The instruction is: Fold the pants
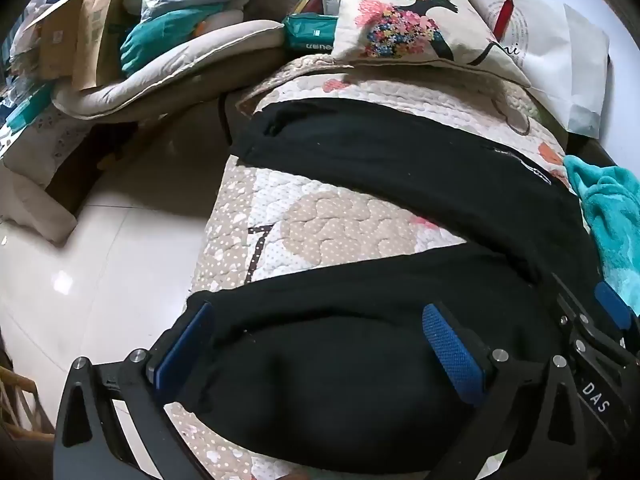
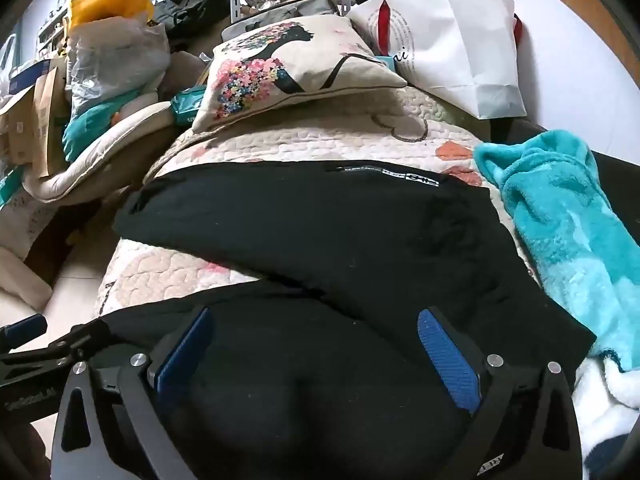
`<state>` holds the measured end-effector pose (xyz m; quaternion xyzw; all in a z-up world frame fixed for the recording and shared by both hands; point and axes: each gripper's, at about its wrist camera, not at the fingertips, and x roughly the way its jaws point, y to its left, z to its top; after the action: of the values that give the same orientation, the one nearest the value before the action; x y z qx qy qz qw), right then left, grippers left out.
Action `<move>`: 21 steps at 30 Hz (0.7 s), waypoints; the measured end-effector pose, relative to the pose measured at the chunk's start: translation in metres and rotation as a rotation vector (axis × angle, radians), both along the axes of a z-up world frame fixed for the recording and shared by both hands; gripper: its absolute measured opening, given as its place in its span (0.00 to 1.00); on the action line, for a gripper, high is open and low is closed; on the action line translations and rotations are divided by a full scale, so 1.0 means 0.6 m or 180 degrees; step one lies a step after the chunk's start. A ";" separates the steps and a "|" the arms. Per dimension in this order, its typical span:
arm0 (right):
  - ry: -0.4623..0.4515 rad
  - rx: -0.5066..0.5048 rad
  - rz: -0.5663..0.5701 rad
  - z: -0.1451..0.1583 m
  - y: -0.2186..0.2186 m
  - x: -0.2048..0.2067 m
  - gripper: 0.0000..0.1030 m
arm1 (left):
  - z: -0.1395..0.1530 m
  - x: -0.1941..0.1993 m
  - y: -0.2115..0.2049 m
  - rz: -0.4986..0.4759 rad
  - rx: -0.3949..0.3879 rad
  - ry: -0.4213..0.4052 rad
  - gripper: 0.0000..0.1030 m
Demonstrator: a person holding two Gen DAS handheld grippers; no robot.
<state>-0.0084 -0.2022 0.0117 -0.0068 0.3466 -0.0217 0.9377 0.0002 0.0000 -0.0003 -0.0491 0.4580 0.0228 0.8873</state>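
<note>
Pants [image 1: 400,168]: black, spread on the quilted cover [image 1: 340,224] of a bed or couch, legs splayed in a V with a wedge of cover between them.
Left gripper [image 1: 320,344]: tilted down over the near leg; jaws fully apart, blue pads [image 1: 452,352] either side of the dark cloth, nothing held.
Right gripper [image 2: 316,348]: over the near black fabric, beside the left gripper; jaws spread wide, gripping nothing.
Pillow [image 2: 288,64]: floral print, beyond the pants at the far end.
Blanket [image 2: 568,232]: teal fleece, just beside the pants on the right.
Paper bag [image 2: 452,36]: white, behind the pillow.
Floor [image 1: 100,248]: glossy pale tile, left of the cover.
</note>
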 end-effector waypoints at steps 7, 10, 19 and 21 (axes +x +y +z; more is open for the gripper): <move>0.0029 0.0029 -0.0010 -0.006 0.001 0.001 1.00 | -0.009 0.003 -0.002 0.0031 -0.0002 0.0077 1.00; 0.0050 0.0020 0.0026 -0.008 0.003 0.004 1.00 | -0.020 0.003 -0.005 -0.0029 -0.0116 0.0149 1.00; 0.0082 0.0029 0.0012 -0.013 0.006 0.004 1.00 | -0.027 0.004 0.000 0.0000 -0.0192 0.0257 1.00; 0.0089 0.0028 0.0010 -0.014 0.007 0.003 1.00 | -0.029 0.004 0.000 0.0001 -0.0212 0.0275 1.00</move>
<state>-0.0069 -0.1981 0.0031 -0.0036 0.3598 -0.0186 0.9328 0.0028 0.0000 -0.0174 -0.0776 0.4963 0.0099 0.8646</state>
